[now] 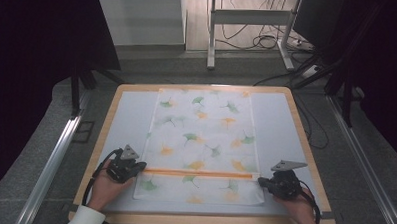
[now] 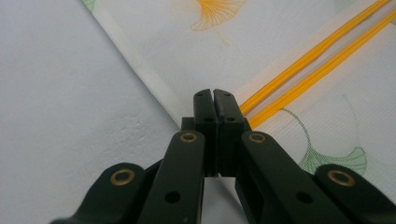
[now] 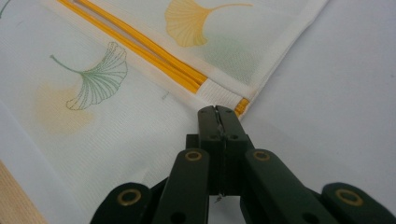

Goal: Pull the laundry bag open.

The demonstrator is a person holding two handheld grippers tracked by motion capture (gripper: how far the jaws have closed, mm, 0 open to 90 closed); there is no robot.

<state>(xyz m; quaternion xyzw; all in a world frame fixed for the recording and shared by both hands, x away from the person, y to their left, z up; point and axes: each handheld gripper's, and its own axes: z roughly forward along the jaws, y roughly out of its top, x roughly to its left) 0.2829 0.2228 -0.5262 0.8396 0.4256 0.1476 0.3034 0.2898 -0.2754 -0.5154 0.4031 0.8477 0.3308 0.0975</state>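
Both hand-held grippers (image 1: 140,166) (image 1: 260,181) closed, low, facing inward.

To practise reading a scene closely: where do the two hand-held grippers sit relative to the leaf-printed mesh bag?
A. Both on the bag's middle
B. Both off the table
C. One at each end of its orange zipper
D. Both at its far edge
C: the left hand-held gripper and the right hand-held gripper, jaws together, sit at opposite ends of the orange zipper on the mesh bag.

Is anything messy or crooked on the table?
Nothing stands out. The leaf-print mesh bag lies flat and square on the table, its orange zipper straight. The left gripper and right gripper sit shut at the zipper's ends.
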